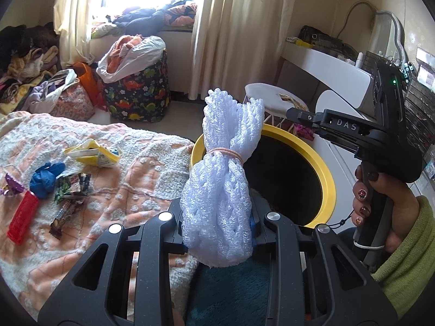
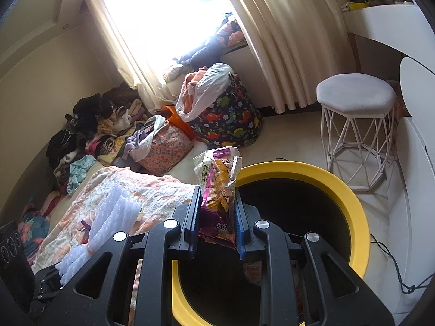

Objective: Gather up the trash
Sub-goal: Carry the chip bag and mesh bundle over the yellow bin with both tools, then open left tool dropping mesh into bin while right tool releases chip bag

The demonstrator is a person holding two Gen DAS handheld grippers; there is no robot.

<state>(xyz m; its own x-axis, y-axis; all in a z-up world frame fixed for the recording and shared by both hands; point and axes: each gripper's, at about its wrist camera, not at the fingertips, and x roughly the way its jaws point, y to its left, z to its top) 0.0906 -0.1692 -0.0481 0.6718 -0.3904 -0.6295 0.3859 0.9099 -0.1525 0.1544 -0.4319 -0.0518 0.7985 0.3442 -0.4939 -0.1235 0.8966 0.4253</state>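
while both tools grip trash, yellow-rimmed bin (image 2: 353, 203) gapes open — floor beyond bare.

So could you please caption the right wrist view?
Right gripper holds a snack wrapper above the yellow-rimmed bin.

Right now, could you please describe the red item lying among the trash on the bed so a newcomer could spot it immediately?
Start at the bed's peach-and-white blanket, left of the yellow-rimmed bin. A small cluster of litter lies on the blanket's left side, and the red plastic piece sits at its lower-left end, just below the crumpled blue glove. It is the only flat, bright red, rectangular item there.
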